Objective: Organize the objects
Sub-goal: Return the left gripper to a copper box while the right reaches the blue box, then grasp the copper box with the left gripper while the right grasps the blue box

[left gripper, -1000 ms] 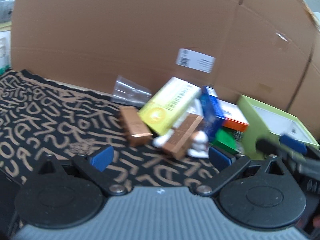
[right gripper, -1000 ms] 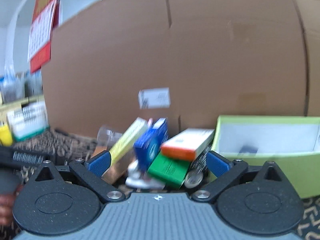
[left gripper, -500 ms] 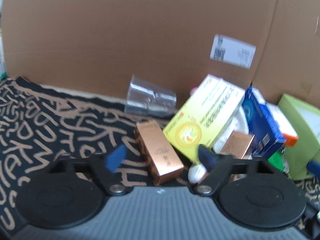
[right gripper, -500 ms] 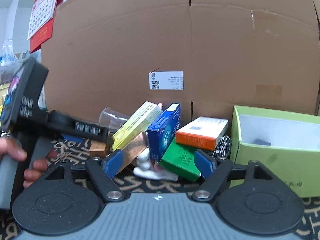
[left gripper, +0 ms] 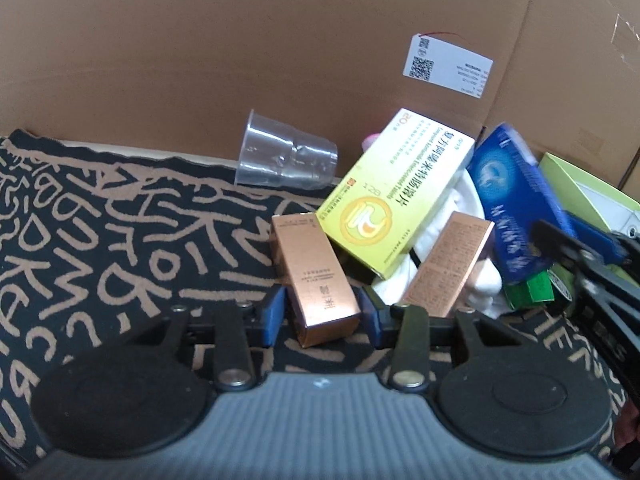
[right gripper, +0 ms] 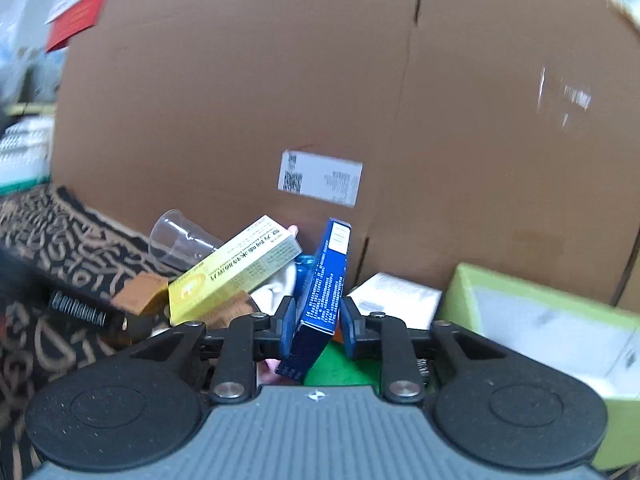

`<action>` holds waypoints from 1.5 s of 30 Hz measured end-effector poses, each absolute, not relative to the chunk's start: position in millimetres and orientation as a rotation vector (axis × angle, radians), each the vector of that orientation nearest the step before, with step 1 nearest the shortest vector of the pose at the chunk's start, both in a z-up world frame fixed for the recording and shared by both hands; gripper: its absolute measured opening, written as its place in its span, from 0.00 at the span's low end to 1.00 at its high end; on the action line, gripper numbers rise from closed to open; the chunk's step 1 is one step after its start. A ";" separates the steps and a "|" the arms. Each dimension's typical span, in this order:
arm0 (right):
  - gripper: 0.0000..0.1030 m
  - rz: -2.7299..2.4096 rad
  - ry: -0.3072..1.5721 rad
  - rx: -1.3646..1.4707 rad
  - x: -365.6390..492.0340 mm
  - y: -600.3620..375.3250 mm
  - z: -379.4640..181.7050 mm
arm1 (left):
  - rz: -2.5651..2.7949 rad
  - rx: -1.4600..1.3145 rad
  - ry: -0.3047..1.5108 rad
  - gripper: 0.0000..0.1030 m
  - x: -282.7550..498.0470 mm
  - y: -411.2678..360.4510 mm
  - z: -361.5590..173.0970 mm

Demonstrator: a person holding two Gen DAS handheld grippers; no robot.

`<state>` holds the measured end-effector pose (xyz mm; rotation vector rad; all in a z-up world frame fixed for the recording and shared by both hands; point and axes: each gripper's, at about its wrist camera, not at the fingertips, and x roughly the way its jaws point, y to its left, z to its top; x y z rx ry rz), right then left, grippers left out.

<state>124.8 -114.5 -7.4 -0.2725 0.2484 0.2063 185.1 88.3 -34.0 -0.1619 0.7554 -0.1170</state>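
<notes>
Left gripper [left gripper: 322, 314] jaws closing around shiny copper-coloured oblong carton [left gripper: 316, 280] lying on black rug with tan letter pattern [left gripper: 120, 232]; pads close beside carton sides, contact unclear; right gripper [right gripper: 316, 322] jaws closing on tall blue cardboard box with white print [right gripper: 320, 292], tilted, lifted end toward brown cardboard wall [right gripper: 280, 80]; pads press its faces.

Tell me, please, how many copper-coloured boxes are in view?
2. One copper box lies on the patterned cloth between the left gripper's closing jaws; another leans in the pile beside it. More may be hidden underneath.
</notes>
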 end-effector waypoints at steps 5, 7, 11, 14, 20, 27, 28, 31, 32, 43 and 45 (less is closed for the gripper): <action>0.22 0.174 0.172 -0.492 58.8 -132.7 -19.1 | -0.176 -0.144 0.765 0.39 168.9 83.0 -33.5; 0.22 0.196 0.203 -0.520 41.9 -137.0 -25.2 | -0.178 -0.107 0.761 0.39 161.0 76.3 -35.2; 0.43 0.344 0.306 -0.393 30.6 -141.6 -22.7 | -0.172 -0.066 0.744 0.47 151.8 67.7 -36.2; 0.79 0.362 0.301 -0.260 33.2 -152.5 -16.0 | -0.162 -0.085 0.737 0.52 149.7 70.7 -36.0; 0.80 0.321 0.347 -0.277 57.9 -154.9 -18.8 | -0.110 -0.112 0.724 0.67 156.0 78.0 -35.7; 0.58 0.359 0.432 -0.338 92.9 -141.7 -32.0 | -0.064 -0.124 0.726 0.67 183.7 81.3 -38.1; 0.49 0.377 0.468 -0.289 93.2 -144.5 -31.8 | -0.075 -0.124 0.731 0.63 184.1 82.4 -39.6; 0.50 0.408 0.520 -0.177 80.8 -147.9 -27.5 | -0.138 -0.076 0.745 0.33 177.0 77.8 -36.7; 0.49 0.452 0.522 -0.154 74.3 -148.1 -25.6 | -0.153 -0.063 0.751 0.32 172.9 76.4 -36.6; 0.73 0.465 0.493 -0.289 102.1 -150.2 -24.3 | -0.139 -0.036 0.731 0.56 170.2 70.8 -39.6; 0.75 0.470 0.554 -0.219 117.9 -157.0 -30.3 | -0.134 -0.020 0.728 0.59 170.4 69.5 -40.6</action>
